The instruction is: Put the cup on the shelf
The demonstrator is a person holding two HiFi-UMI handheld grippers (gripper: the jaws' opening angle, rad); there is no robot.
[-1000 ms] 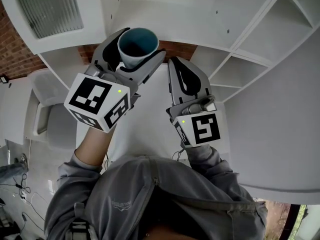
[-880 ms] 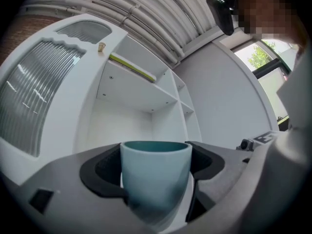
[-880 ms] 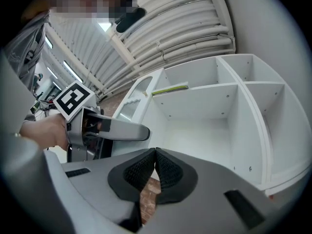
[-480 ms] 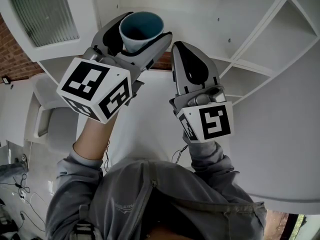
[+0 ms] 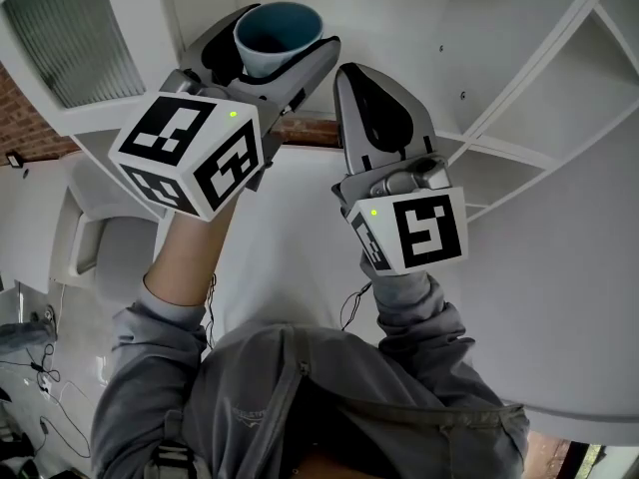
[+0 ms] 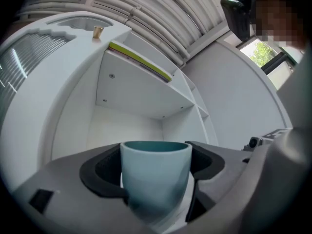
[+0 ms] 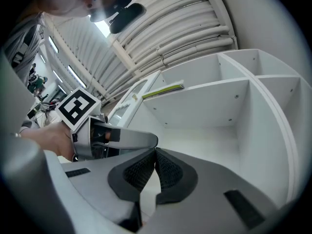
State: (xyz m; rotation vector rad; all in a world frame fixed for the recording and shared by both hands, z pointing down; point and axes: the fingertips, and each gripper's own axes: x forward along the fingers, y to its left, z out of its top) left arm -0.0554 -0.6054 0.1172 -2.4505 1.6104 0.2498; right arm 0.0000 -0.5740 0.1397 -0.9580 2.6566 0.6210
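The cup [image 6: 155, 174] is not yet on the shelf [image 6: 127, 126]. We hold it in the fingers of our left gripper [image 5: 272, 56], facing an open compartment. The fingers of our right gripper [image 7: 155, 154] are together, empty.

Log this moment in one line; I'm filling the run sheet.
left gripper: shut on cup | right gripper: shut, empty | cup: upright, held before an open shelf compartment | step: not yet placed
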